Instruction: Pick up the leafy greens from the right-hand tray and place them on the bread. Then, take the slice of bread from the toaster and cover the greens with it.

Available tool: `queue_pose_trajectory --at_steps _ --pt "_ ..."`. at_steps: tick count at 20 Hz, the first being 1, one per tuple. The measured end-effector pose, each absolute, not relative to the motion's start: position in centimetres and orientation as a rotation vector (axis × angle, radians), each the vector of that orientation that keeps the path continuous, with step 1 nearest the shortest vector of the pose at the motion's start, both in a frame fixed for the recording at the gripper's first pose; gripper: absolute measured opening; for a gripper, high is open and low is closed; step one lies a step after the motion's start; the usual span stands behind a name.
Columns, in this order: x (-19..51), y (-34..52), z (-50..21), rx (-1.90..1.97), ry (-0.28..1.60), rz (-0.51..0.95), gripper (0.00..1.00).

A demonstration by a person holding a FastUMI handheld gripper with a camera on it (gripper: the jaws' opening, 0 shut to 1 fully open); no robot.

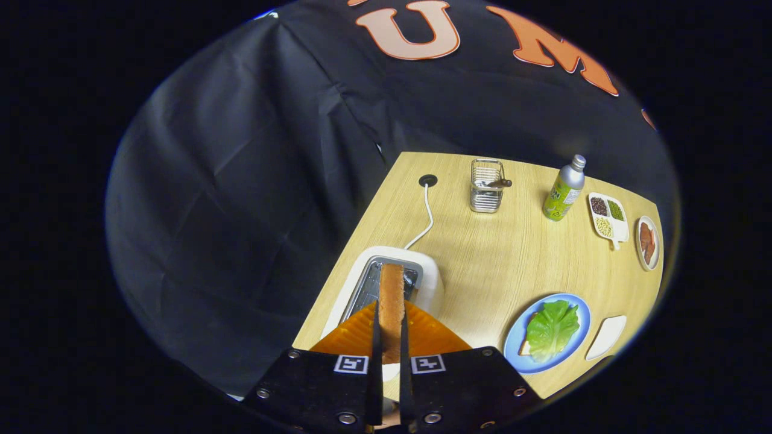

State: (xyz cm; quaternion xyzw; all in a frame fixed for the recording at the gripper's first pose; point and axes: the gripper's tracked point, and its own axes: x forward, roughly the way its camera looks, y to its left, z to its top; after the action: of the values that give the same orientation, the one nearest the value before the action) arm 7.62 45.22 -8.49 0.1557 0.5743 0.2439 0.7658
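Bread (391,301) stands on edge between the fingers of the gripper (389,328), both of which press on its flat faces, so the claw is clamped on the slice. Its far end reaches over the slot of the toaster (429,283), and I cannot tell whether it has fully cleared the slot. The greens (551,328) already lie on the blue plate (574,304), covering the lower slice, whose corner just peeks out at the near side. That plate sits well to the right of the toaster, with an empty white tray (606,336) just beside it.

The main risk, as I judge it, is the slice itself: toast held by its edges may crack or slip if the squeeze is too hard or too loose. If any of it is still inside the slot, a sideways pull could snag it and drag the toaster by its cord (427,217). At the plate, the slice must turn from upright to flat; dropped askew, it could push the leaf off or land half on the rim.
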Motion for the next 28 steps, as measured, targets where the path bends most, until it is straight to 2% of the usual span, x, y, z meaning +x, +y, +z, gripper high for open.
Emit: queue_pose_trajectory --at_steps 12,28 --pt "7.8 39.2 -3.0 0.427 1.091 0.574 0.11" --pt "6.8 29.7 -7.0 0.666 1.014 0.57 0.11"
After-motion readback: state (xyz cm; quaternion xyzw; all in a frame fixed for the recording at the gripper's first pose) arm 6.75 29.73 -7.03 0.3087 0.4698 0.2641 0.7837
